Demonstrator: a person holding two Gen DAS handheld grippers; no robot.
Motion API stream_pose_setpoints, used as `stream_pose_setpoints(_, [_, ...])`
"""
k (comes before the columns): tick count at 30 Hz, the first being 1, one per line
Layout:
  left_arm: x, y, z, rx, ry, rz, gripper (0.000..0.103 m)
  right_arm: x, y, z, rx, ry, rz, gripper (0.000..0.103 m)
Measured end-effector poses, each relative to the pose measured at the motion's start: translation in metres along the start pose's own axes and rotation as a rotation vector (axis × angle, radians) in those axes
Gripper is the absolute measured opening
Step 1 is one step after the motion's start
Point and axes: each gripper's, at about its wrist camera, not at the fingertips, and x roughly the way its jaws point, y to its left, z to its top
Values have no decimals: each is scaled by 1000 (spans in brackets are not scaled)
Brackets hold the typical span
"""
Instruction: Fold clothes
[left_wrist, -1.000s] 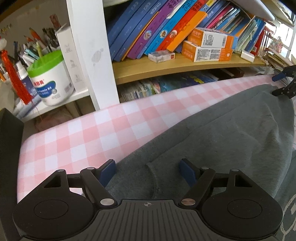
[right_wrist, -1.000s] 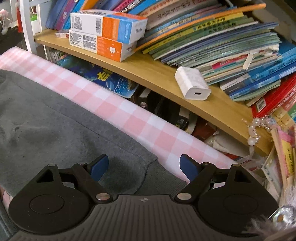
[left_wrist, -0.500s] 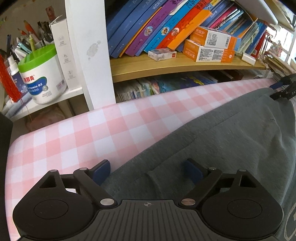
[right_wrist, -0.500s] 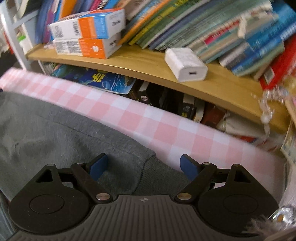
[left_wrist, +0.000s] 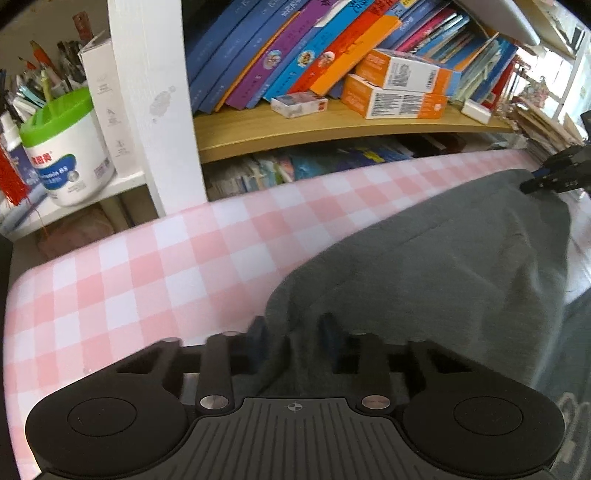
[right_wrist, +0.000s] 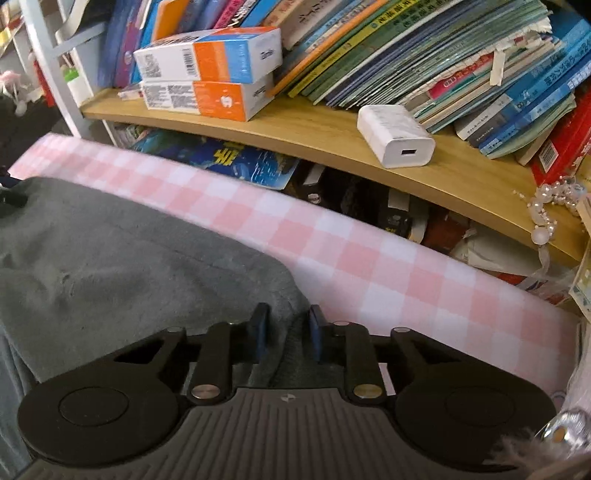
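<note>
A grey sweatshirt-like garment (left_wrist: 436, 273) lies on a pink-and-white checked tabletop (left_wrist: 147, 266). My left gripper (left_wrist: 293, 338) is shut on the garment's near left corner, with bunched grey cloth between its blue pads. In the right wrist view the same grey garment (right_wrist: 122, 258) spreads to the left, and my right gripper (right_wrist: 286, 328) is shut on its near right corner. The right gripper also shows at the far right of the left wrist view (left_wrist: 554, 173), at the garment's edge.
A wooden shelf (left_wrist: 332, 125) crammed with books and orange boxes (left_wrist: 399, 92) runs just behind the checked surface (right_wrist: 388, 266). A white upright post (left_wrist: 155, 103) and a green-lidded tub (left_wrist: 64, 147) stand at the left. A white charger (right_wrist: 395, 134) sits on the shelf.
Both grippers have closed from wide open onto the garment's two near corners. The cloth edge has bunched up between the pads and pulled slightly off the checked surface.
</note>
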Motion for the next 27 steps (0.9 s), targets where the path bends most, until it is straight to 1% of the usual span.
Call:
stream_pose_setpoints(1, [-4,-2,0,10,-6,2,21,-2,2,-1,-2,-1,-8,18])
stream_pose_setpoints(3, [-11,-6,0,29,-19,7,19,-10,8,-5,-2,-24,-36,17])
stream_pose_setpoints(7, [-43,-15,-2,22,-116,24,19,-45,21,-9,-11,-137,-95,16])
stream_pose_setpoints(9, [-59,-22,-7,32,-162,33,19,-67,33,-15,-41,-191,-135,16])
stream_pose_setpoints(13, [-90,-40,-18,46,-240,48,19,-105,55,-33,-91,-269,-204,16])
stream_pose_setpoints(18, [-126,-66,-41,63,-323,57,19,-142,85,-75,-114,-346,-290,16])
stream_pose_setpoints(21, [-145,-81,-59,72,-358,59,19,-163,101,-100,-120,-388,-337,17])
stream_pose_setpoints(25, [-169,-97,-86,74,-374,50,19,-183,124,-144,-109,-407,-361,17])
stream_pose_setpoints(27, [-177,-103,-98,70,-373,40,19,-189,137,-166,-110,-396,-375,18])
